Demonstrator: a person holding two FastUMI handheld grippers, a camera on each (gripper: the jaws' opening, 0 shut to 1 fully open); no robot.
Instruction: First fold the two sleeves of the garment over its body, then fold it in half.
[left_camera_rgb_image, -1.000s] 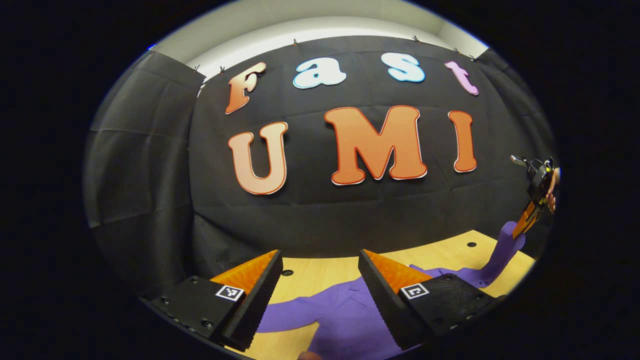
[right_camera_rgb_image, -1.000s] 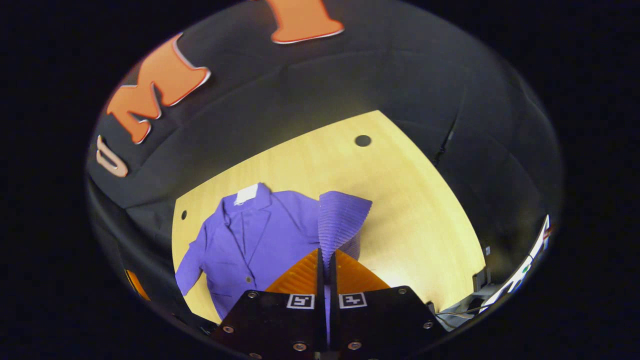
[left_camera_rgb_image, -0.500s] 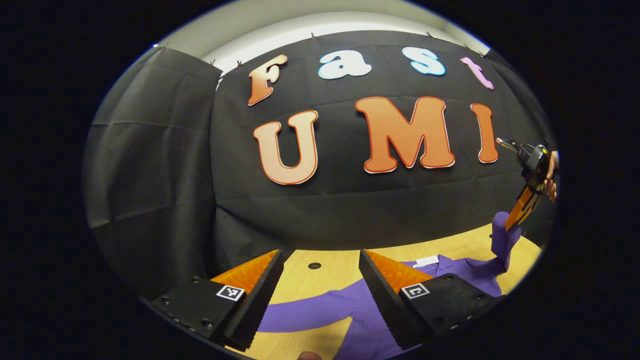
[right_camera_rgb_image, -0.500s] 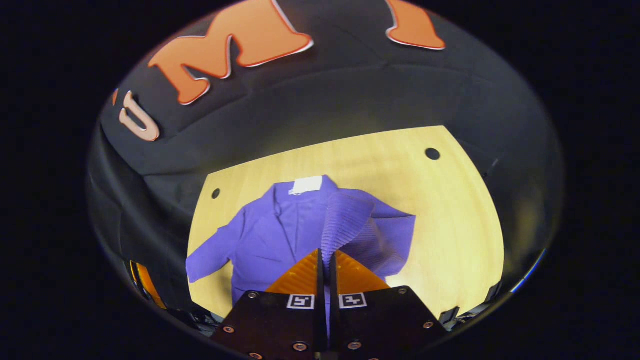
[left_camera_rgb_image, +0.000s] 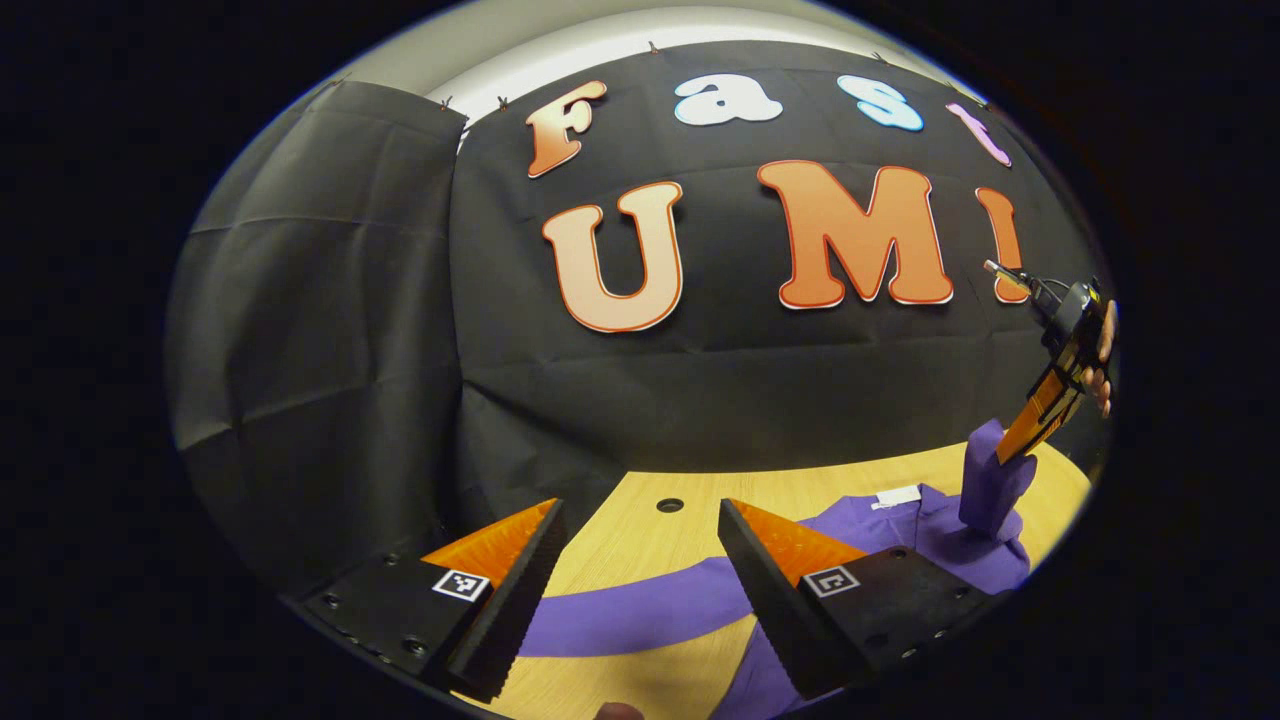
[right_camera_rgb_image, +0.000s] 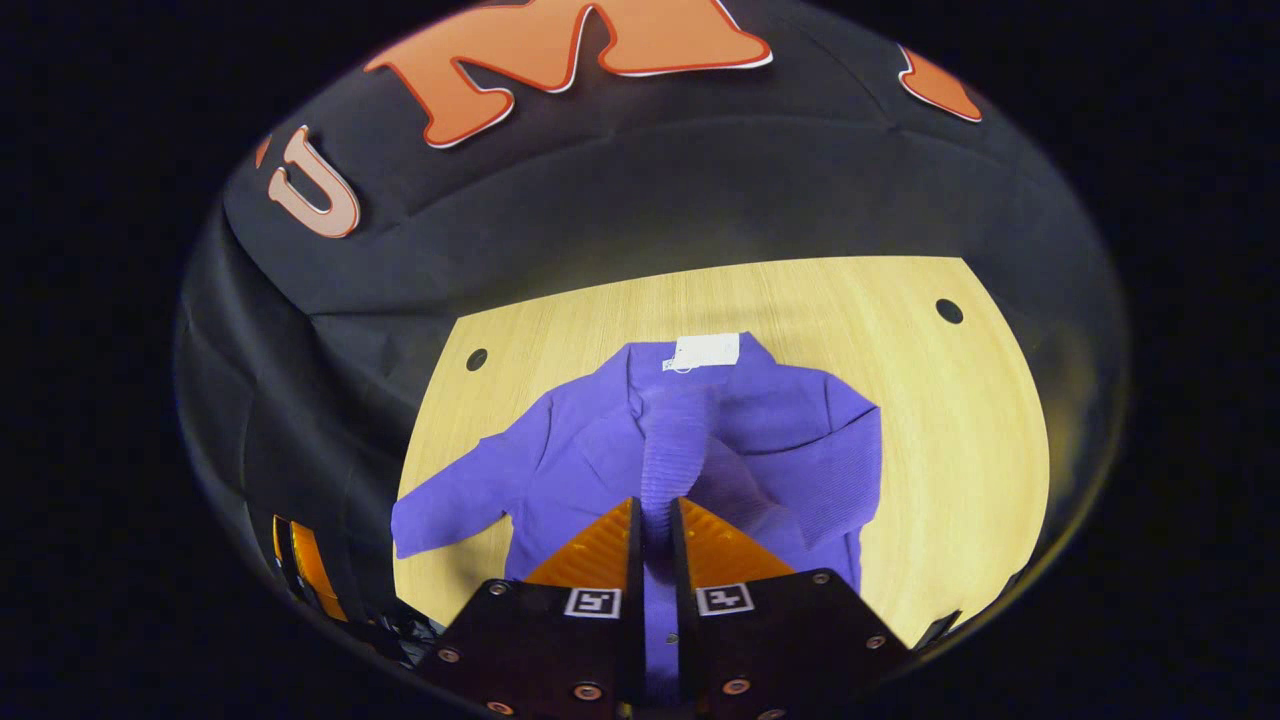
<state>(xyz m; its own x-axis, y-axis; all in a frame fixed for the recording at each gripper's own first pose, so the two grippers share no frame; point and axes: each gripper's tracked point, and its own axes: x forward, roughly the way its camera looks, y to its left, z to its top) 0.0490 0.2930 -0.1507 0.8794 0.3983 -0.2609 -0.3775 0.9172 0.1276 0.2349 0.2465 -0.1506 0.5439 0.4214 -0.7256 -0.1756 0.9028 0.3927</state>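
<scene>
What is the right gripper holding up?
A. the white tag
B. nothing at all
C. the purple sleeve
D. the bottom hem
C: in the right gripper view, the right gripper is shut on the purple sleeve, lifting it over the jacket on the table.

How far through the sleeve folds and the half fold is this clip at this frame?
Nothing is finished yet. In hand: the right gripper is shut on the right sleeve, holding it above the purple garment body, not laid down. Left: the left sleeve lies spread on the table, the left gripper open above it; then the half fold.
</scene>
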